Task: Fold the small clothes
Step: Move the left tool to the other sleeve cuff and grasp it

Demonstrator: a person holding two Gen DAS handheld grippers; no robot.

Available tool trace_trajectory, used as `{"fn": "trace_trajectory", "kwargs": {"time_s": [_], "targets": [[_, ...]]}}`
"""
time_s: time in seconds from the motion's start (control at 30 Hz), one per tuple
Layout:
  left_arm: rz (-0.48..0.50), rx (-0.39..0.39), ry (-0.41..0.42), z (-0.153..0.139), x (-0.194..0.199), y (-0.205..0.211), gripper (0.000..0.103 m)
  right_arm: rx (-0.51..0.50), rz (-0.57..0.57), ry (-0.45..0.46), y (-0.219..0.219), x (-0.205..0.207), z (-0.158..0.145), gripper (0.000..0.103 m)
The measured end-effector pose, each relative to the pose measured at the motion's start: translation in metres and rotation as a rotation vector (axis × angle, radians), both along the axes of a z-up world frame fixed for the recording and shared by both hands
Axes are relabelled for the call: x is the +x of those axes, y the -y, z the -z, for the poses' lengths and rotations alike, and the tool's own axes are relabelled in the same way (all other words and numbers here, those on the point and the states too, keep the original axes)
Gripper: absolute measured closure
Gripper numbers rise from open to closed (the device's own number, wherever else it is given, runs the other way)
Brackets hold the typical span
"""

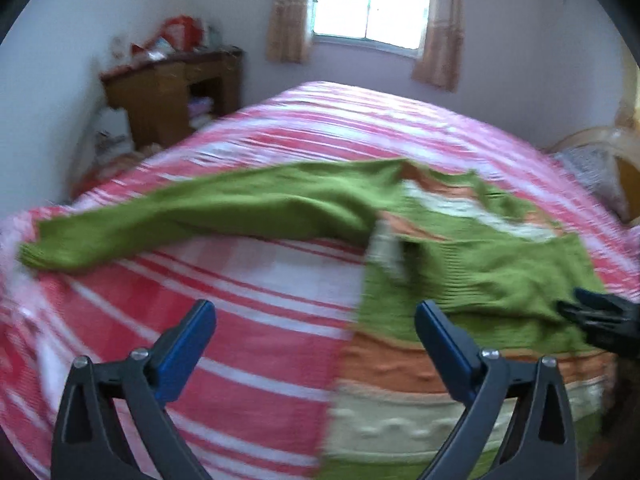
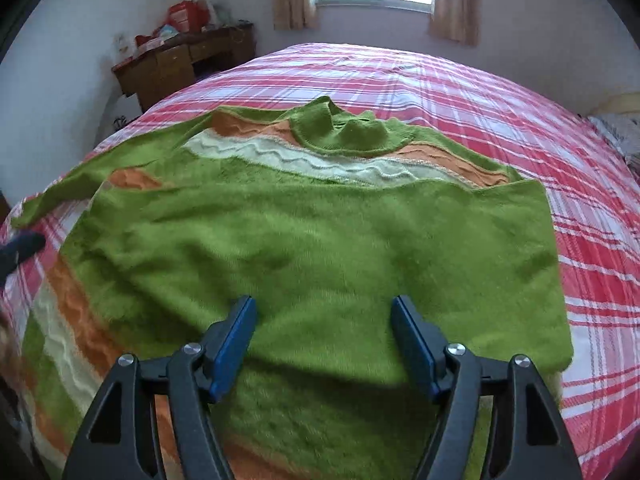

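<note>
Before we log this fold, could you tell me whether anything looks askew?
Yes: the green sweater's left sleeve still stretches out across the plaid bedspread, unfolded, while the right side is folded in.

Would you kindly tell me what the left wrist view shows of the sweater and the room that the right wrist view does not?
Only the left wrist view shows the sweater's long left sleeve stretched out fully across the bedspread to its cuff, and the open left hand-held gripper over bare bedspread.

Only the right wrist view shows the collar and the right sleeve folded across the body, with the open right hand-held gripper above it.

Both show the green sweater, the pink plaid bedspread, the wooden desk and the curtained window.
</note>
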State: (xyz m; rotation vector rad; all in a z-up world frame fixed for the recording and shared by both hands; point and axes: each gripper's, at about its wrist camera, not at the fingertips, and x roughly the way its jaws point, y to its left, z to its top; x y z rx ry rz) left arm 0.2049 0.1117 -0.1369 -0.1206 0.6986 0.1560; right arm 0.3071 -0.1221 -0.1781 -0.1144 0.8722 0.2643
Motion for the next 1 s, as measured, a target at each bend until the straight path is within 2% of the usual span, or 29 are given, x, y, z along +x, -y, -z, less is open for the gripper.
{"fn": "trace_trajectory", "kwargs": {"time_s": [0.1,0.33,0.4,0.53,0.7,1.0], "targets": [[-0.045,0.077,-0.015,-0.004,0.0,-0.015,0.001,0.031,-0.003,0.004,0.008,-0.007,0.0,0.033],[-0.101,0.186,-0.049,-0.001,0.002,-0.042,0.001,0.008,0.003,0.029,0.003,-0.008,0.0,0.033],[-0.111,0.196,-0.058,0.0,0.003,-0.048,0.001,0.011,0.004,0.034,0.004,-0.01,0.0,0.033],[-0.152,0.189,-0.092,0.005,0.008,-0.066,0.001,0.011,0.008,0.045,0.004,-0.012,0.0,0.033],[-0.228,0.131,-0.14,0.014,0.006,-0.093,0.001,0.009,0.01,0.054,0.004,-0.014,0.0,0.032],[-0.353,0.022,-0.145,0.01,-0.001,-0.143,0.001,0.009,0.011,0.061,0.004,-0.016,0.0,0.032]]}}
